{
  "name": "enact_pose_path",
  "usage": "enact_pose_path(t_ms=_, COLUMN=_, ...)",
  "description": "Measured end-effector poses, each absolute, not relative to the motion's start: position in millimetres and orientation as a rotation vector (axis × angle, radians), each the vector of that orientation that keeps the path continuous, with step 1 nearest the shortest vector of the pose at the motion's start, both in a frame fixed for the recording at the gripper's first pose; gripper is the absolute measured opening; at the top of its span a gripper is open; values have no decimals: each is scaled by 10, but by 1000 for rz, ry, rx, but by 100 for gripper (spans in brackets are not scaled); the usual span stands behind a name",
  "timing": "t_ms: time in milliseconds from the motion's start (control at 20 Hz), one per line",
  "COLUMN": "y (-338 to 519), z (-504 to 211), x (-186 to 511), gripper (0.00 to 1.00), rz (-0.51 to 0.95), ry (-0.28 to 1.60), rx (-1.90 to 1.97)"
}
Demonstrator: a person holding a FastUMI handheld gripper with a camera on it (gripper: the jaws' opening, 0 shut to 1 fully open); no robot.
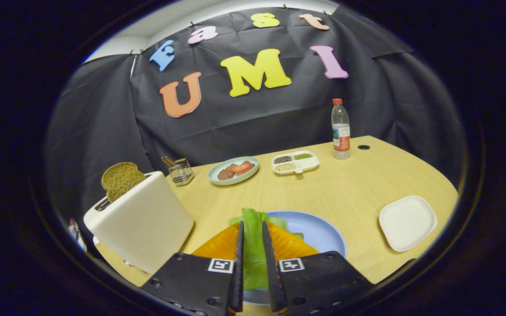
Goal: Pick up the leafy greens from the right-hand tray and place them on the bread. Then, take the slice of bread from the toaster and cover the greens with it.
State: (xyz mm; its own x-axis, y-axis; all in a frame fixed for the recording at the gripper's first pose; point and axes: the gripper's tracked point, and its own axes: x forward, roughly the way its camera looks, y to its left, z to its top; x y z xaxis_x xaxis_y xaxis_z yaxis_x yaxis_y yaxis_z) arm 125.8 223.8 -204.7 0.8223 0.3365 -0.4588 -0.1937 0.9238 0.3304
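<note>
My gripper [252, 224] is shut on the leafy greens [253, 256], a light green leaf pinched in the narrow gap between the two fingers, its top edge poking out past the tips. Directly beneath and beyond the fingers lies a blue plate [319, 230]; the fingers hide the part of it under the leaf. Left of the fingers stands a white toaster [143, 224] with a brown slice of bread [121, 179] sticking up from its slot. To the right sits a white square tray [406, 221] with nothing on it.
Far across the wooden table [349, 188] are a pale bowl of meat pieces [233, 170], a divided white dish of grains [295, 162], a wire holder [180, 171] and a water bottle [341, 129]. The booth's black cloth wall stands behind them.
</note>
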Motion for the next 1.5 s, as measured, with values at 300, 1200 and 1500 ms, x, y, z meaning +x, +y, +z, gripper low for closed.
enact_pose_path(t_ms=300, y=2171, z=-1693, x=1226, gripper=74, rz=247, ry=411, rx=213)
enact_pose_path(t_ms=1200, y=3815, z=-386, x=862, gripper=96, rz=334, ry=182, rx=123)
enact_pose_path(t_ms=1500, y=4288, z=-722, x=1065, gripper=96, rz=309, ry=286, rx=60)
